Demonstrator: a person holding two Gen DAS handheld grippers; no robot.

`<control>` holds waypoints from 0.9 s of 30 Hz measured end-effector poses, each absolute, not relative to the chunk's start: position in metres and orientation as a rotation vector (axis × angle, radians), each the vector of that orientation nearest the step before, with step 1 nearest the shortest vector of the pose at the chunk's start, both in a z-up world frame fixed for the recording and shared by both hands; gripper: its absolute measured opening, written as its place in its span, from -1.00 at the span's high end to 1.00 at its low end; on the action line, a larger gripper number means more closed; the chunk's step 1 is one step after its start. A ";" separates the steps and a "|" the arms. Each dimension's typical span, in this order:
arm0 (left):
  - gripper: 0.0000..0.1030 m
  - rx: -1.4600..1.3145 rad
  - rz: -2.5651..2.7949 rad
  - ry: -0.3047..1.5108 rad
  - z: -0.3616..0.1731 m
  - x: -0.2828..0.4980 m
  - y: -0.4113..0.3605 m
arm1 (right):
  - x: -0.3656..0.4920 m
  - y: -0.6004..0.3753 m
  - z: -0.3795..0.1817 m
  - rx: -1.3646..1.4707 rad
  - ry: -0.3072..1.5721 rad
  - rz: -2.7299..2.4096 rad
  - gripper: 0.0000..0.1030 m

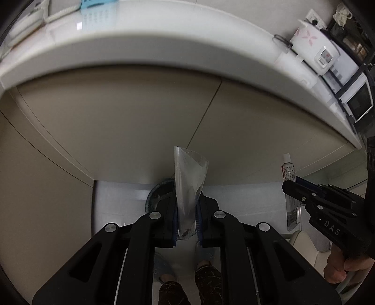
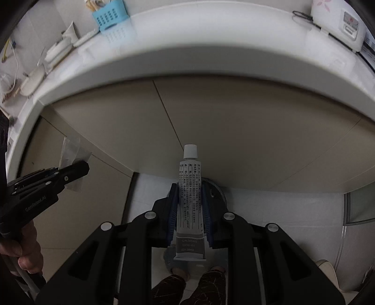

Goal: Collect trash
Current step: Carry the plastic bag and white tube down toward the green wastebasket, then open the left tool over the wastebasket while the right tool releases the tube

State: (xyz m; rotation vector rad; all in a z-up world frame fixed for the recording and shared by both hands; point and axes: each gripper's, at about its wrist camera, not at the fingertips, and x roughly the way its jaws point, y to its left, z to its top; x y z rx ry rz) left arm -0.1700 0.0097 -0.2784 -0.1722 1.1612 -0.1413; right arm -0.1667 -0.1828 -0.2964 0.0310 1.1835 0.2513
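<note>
My left gripper (image 1: 186,217) is shut on a clear plastic wrapper (image 1: 189,178) that sticks up between its blue pads. Just beyond the wrapper, on the floor by the cabinet, a round bin (image 1: 155,193) shows its dark rim. My right gripper (image 2: 190,212) is shut on a white tube (image 2: 190,204) with a white cap and black print. The bin (image 2: 216,190) peeks out behind the right finger. Each gripper shows in the other's view: the right one (image 1: 293,186) with the tube (image 1: 289,171), the left one (image 2: 82,167) with the wrapper (image 2: 70,150).
A white countertop edge (image 1: 164,54) arches over beige cabinet doors (image 1: 140,122). On the counter sit a blue basket (image 2: 110,16) and a white rice cooker (image 1: 314,44). The person's feet and patterned trousers (image 2: 211,286) stand on the pale floor below.
</note>
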 end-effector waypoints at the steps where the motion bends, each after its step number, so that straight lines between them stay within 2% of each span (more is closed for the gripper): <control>1: 0.79 -0.176 -0.137 1.170 -0.293 -0.170 0.008 | -0.167 -0.185 -0.313 0.035 1.198 0.258 0.63; 17: 0.79 -0.206 -0.099 1.311 -0.559 -0.166 -0.029 | -0.164 -0.216 -0.547 0.044 1.341 0.291 0.63; 22: 0.79 -0.210 -0.092 1.366 -0.630 -0.161 -0.035 | -0.165 -0.213 -0.591 0.031 1.372 0.305 0.63; 27: 0.79 -0.227 -0.088 1.397 -0.669 -0.158 -0.042 | -0.168 -0.210 -0.613 0.027 1.394 0.316 0.63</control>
